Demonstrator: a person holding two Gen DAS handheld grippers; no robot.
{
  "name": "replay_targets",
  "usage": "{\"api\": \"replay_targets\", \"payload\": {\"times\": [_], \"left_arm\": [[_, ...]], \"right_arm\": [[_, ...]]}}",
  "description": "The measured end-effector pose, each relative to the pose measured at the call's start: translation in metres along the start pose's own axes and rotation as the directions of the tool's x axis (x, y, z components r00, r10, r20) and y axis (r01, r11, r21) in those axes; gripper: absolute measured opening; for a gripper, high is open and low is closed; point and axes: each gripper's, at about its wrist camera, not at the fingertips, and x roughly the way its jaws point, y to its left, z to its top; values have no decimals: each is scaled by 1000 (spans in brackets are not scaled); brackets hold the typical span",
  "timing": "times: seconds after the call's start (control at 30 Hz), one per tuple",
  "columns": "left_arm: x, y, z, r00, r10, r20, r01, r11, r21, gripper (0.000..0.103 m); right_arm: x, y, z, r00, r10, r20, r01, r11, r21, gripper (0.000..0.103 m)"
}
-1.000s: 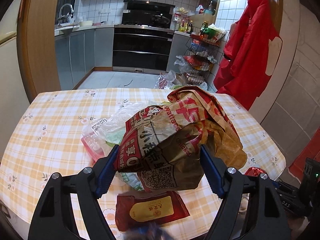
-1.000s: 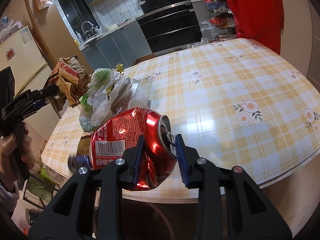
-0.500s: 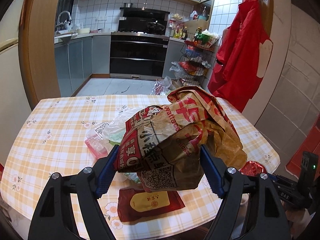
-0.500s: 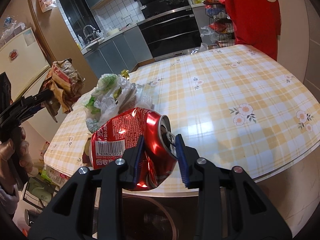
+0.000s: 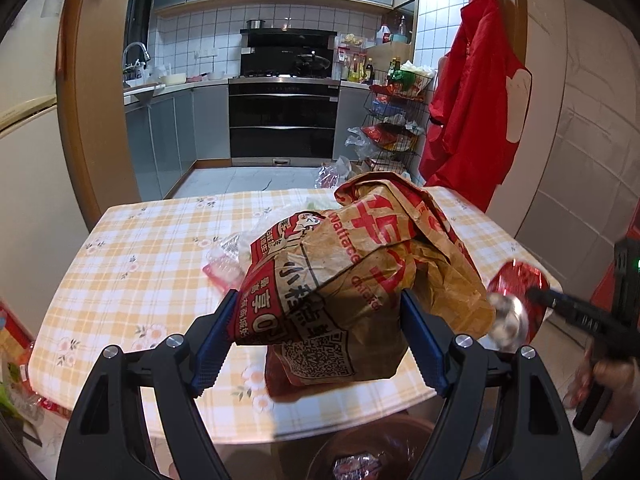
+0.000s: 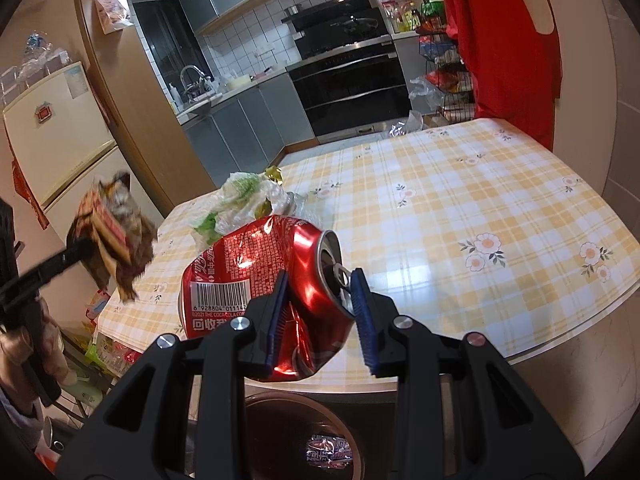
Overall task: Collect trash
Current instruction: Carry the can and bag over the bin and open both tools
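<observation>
My left gripper [image 5: 316, 332] is shut on a crumpled brown and red paper food bag [image 5: 352, 276] and holds it above the near table edge. My right gripper [image 6: 320, 300] is shut on a crushed red cola can [image 6: 260, 280], held over a round bin [image 6: 296, 436] below the table edge. The bag also shows at the left of the right wrist view [image 6: 116, 232], and the can at the right of the left wrist view [image 5: 516, 300]. The bin [image 5: 372, 452] holds a shiny wrapper.
A yellow checked table [image 6: 460, 216] carries a clear plastic bag with green scraps [image 6: 244, 200], a red packet [image 5: 280, 380] and a pink-edged plastic piece [image 5: 220, 268]. More litter lies on the floor at left [image 6: 108, 352]. A wall is at right.
Both grippers have pulled back from the table and risen, still holding the bag and the can. The bin has come into view below both of them.
</observation>
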Motion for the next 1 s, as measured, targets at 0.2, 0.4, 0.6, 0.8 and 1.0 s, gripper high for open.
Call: {"api": "replay_targets", "payload": {"times": [0.2, 0.4, 0.6, 0.8, 1.0], "left_arm": [[-11, 2, -29, 1000, 3, -26, -4, 1000, -23, 77], [-21, 11, -55, 999, 13, -34, -15, 997, -81, 77], [-30, 14, -83, 999, 29, -43, -33, 995, -96, 77], [-36, 22, -101, 998, 36, -58, -44, 990, -132, 77], [-41, 27, -105, 997, 44, -57, -52, 989, -139, 77]], "right_arm": [[-14, 4, -2, 1000, 0, 18, 0, 1000, -10, 34], [-18, 13, -17, 1000, -6, -9, 5, 999, -48, 34], [-13, 24, -41, 998, -9, -58, 4, 996, -89, 34], [2, 38, -69, 987, 5, -158, -26, 991, -132, 34], [27, 60, -102, 950, 30, -311, -85, 982, -167, 46]]}}
